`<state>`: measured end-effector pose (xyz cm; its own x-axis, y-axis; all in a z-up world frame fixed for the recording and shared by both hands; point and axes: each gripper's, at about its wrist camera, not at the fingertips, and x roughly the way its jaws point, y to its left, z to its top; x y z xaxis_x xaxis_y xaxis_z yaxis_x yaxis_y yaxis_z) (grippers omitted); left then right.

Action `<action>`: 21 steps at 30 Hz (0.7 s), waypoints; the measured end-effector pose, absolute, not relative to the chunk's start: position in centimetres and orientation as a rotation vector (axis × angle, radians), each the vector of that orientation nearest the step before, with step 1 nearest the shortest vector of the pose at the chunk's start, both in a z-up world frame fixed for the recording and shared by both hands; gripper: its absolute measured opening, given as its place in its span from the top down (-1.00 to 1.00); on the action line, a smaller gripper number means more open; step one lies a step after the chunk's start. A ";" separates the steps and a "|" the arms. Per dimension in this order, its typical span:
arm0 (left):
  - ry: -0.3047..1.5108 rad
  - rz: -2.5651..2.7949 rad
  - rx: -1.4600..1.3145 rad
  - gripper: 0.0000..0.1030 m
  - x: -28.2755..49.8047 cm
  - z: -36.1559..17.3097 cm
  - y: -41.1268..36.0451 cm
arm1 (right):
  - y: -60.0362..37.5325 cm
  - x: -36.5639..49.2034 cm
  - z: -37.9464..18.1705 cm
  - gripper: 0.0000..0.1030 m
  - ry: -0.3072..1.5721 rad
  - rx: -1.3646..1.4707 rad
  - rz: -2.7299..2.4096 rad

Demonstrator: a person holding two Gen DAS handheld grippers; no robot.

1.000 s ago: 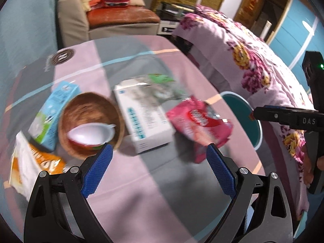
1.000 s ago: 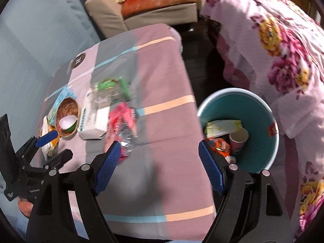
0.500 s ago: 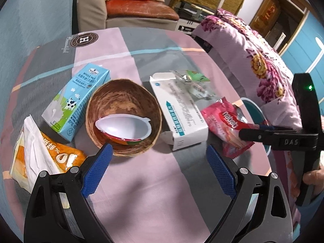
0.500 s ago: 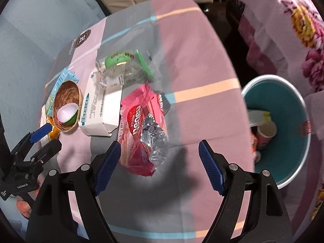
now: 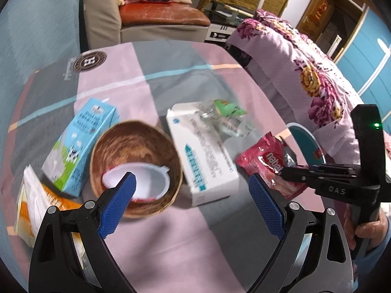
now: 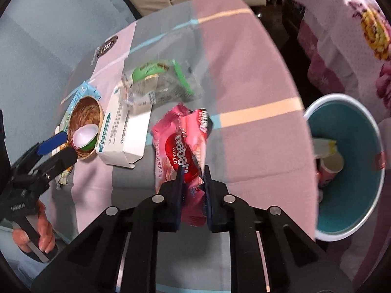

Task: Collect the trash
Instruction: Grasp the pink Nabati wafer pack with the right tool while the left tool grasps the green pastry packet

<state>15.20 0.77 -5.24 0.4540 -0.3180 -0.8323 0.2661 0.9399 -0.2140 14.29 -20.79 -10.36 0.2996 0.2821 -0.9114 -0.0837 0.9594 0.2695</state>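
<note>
Item 1. Orange-and-white snack bag (image 5: 31, 202), at 8 o'clock in the left wrist view, lying on the tablecloth (image 5: 171, 232) where it lay a second ago. Untouched.

Item 2. Blue milk carton (image 5: 80, 144), just right of the bag, on its side and against the wooden bowl. Untouched.

Item 3. Wooden bowl (image 5: 136, 146), centre-left, with a white plastic cup (image 5: 146, 180) tipped inside it. The left gripper (image 5: 190, 207) hangs over the near side of the bowl with its blue pads spread wide and nothing between them; it has drifted a little toward the bowl over the last second, so the cup is probably its next pick.

Item 4. White carton box (image 5: 202, 156), centre, with a clear green-printed wrapper (image 5: 227, 114) lying partly across its far end at 1 o'clock.

Item 5. Pink wafer wrapper (image 6: 180, 151), at the centre of the right wrist view. This is what changed: a second ago the right gripper (image 6: 193, 178) was spread wide above the table; it has since come down and its jaws are closing on the wrapper's near end, which bunches up between the pads. The wrapper's far end is near or on the cloth.

Item 6. Teal bin (image 6: 366, 195), at 3 o'clock beside the table, already holding a paper cup and other scraps. With the grip made, the wrapper looks ready to lift and carry right to it.
</note>
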 end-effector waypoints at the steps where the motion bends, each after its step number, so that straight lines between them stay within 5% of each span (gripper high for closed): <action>1: 1.034 -0.367 -0.046 -0.82 15.4 -5.1 0.4 | -21.3 14.3 -9.9 0.77 1.235 0.184 0.239; 21: 1.119 -0.566 0.351 -0.82 24.7 -7.6 -9.0 | -28.9 17.3 -7.7 0.77 1.161 0.211 0.115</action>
